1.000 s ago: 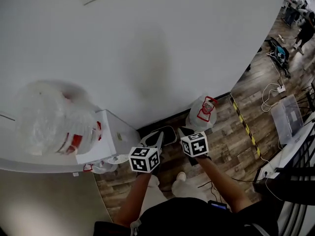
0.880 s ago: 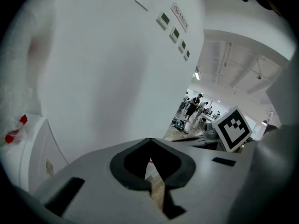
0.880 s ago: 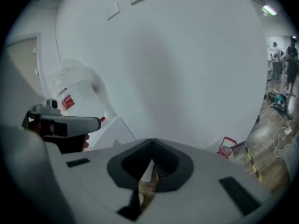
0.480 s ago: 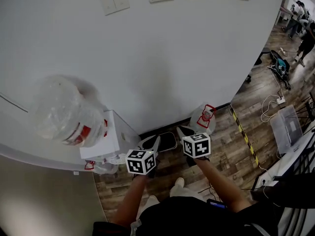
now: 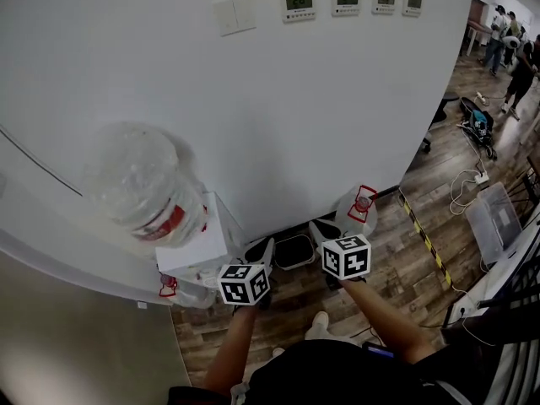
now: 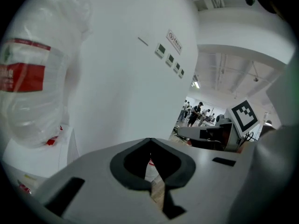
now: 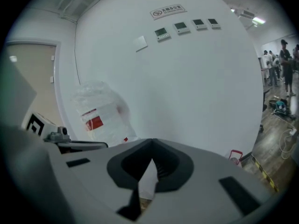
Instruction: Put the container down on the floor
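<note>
A clear water jug (image 5: 359,210) with a red tag stands on the wood floor against the white wall; its red tag (image 7: 235,155) shows low in the right gripper view. My left gripper (image 5: 267,246) and right gripper (image 5: 315,227) hang side by side above the floor, both shut and empty, the right one just left of the jug and clear of it. In the gripper views the left gripper (image 6: 150,140) and the right gripper (image 7: 152,142) have their jaws together, pointing at the wall. A second, plastic-wrapped bottle (image 5: 145,184) sits upside down on a white dispenser (image 5: 199,245).
A black-rimmed tray (image 5: 295,250) lies on the floor at the wall between the grippers. Thermostats (image 5: 299,3) and a switch (image 5: 234,14) hang on the wall. Yellow-black tape (image 5: 427,245), cables and a clear box (image 5: 496,209) lie at right. People stand far off.
Both grippers have risen from the floor, still shut and empty. The head view has tilted up, bringing the wall thermostats into view. The jug has not moved.
</note>
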Available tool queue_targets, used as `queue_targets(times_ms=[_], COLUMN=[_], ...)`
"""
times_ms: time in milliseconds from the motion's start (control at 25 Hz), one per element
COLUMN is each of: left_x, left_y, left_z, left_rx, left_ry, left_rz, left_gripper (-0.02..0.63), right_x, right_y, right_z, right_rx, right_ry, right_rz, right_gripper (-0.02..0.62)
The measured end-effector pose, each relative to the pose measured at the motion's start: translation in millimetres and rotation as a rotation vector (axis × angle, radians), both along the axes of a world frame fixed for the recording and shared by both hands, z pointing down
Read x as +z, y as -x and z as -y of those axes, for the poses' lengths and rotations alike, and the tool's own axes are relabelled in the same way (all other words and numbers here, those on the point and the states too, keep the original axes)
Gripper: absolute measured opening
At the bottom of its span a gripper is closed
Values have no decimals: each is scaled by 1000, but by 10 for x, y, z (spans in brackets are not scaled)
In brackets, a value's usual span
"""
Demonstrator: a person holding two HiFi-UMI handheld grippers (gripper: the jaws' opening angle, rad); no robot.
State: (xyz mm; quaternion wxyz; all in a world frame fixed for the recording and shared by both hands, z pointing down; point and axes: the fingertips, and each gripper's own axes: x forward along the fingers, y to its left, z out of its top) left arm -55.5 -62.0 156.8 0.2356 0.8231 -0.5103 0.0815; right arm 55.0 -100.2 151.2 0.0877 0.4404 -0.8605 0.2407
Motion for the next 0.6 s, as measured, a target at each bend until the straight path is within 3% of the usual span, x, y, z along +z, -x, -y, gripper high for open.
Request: queue_targets(times_ms=[600], left_x=[-597], left_y=[645], left_z=[-1103], left_rx=[10], left_ry=[-158], left_rz=[-25], left_gripper=[14], right_x=[-582], right_y=[708], right_z=[-1109], right_rx=[-4], right_ry=[-132], right_rz=[2], right_gripper=[29])
